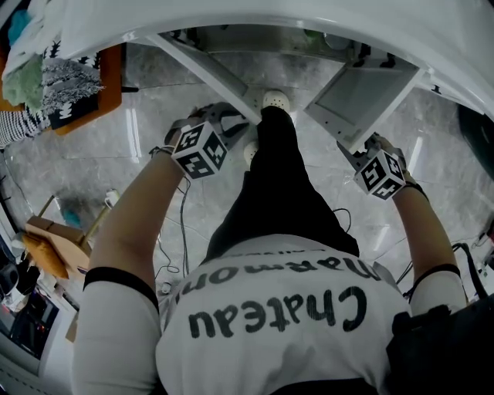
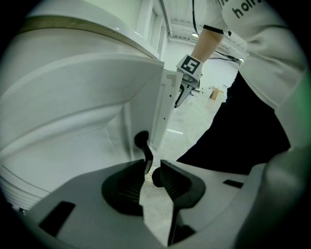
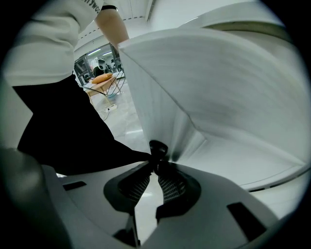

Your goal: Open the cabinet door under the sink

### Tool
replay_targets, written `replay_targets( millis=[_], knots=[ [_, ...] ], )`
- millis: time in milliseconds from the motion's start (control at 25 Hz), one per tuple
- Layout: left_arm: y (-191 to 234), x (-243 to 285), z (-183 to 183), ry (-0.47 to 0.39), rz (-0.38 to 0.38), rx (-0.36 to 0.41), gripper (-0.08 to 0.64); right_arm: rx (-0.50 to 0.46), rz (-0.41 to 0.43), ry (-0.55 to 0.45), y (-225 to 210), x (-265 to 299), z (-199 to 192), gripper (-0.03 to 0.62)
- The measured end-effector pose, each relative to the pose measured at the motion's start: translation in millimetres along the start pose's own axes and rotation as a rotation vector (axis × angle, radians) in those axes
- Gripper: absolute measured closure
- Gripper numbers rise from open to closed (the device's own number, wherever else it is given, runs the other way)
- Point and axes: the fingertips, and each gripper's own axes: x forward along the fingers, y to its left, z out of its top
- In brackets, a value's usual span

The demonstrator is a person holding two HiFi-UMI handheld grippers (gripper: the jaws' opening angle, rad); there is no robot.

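Both white cabinet doors under the sink stand swung out toward me. In the head view the left door (image 1: 207, 71) and the right door (image 1: 356, 99) flank my legs. My left gripper (image 2: 151, 168) is shut on the left door's black handle (image 2: 142, 141), whose stem runs down between the pads. My right gripper (image 3: 156, 168) is shut on the right door's black knob (image 3: 158, 148), pinched at the fingertips. From the head view I see the left gripper (image 1: 222, 125) at the left door's edge and the right gripper (image 1: 364, 151) at the right door's edge.
The white sink rim (image 1: 309, 15) arches over the top of the head view. My dark trouser leg (image 1: 278, 177) and a white shoe (image 1: 274, 100) stand between the doors. Clutter and an orange tray (image 1: 85, 85) lie at the left on the tiled floor; cables (image 1: 184, 231) trail there.
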Motion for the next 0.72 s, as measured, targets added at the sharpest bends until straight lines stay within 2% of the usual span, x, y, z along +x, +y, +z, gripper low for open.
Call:
replay_targets(
  millis=[320,720],
  knots=[
    [-10.9,-10.0,-16.4,0.024,-0.023,-0.008,0.480,-0.012,0.010,0.034,3.8,-3.8,-7.4,0.540],
    [-22.3,-24.6,-42.1,0.098,-0.053,0.005,0.480,-0.009,0.012,0.088,9.1,-10.5,-25.8,0.535]
  ],
)
